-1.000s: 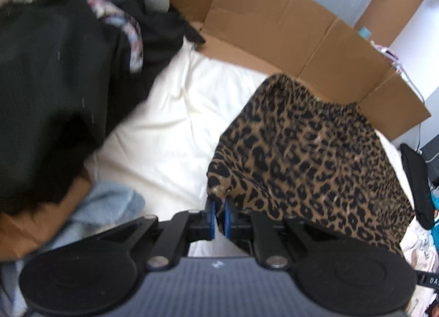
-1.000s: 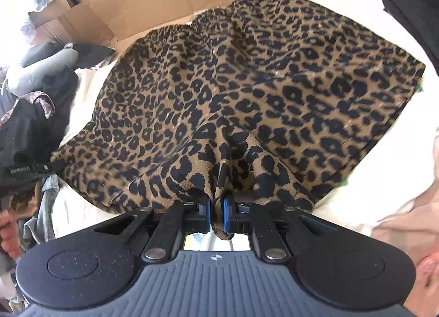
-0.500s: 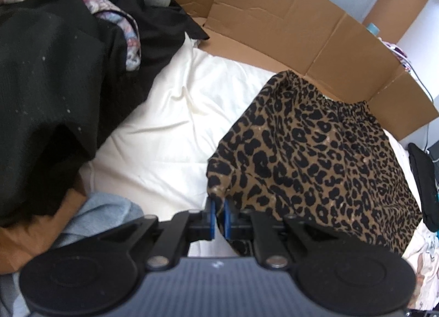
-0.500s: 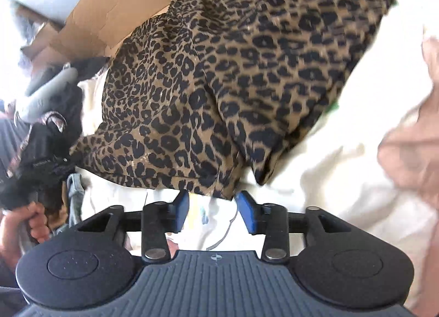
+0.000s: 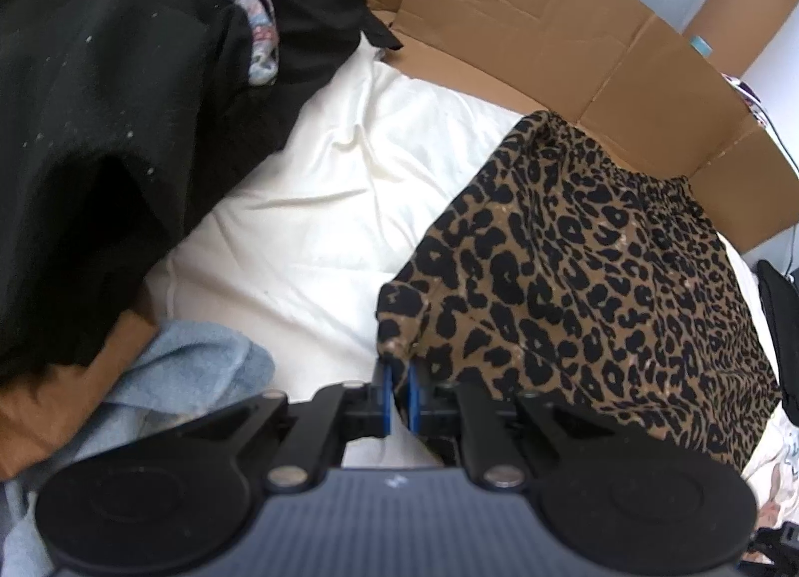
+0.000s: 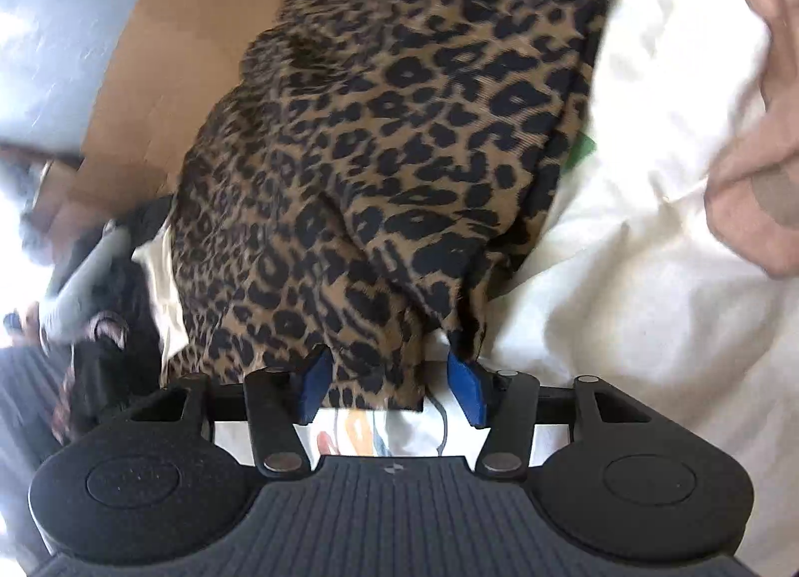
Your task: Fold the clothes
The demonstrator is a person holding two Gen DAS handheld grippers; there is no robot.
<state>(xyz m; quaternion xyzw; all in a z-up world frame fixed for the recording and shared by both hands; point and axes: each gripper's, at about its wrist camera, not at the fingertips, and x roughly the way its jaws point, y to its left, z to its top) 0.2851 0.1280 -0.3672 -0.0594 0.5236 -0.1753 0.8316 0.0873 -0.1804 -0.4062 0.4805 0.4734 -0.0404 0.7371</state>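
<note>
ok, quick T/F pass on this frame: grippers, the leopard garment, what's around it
1. The left gripper is shut on a corner of the leopard-print garment. True.
2. The right gripper is clamped on the garment. False: its jaws stand open, with the fabric edge hanging between them.
3. The garment lies on a white sheet. True.
4. The dark clothes pile sits right of the garment in the left wrist view. False: it is on the left.
5. Brown cardboard stands behind the garment. True.
</note>
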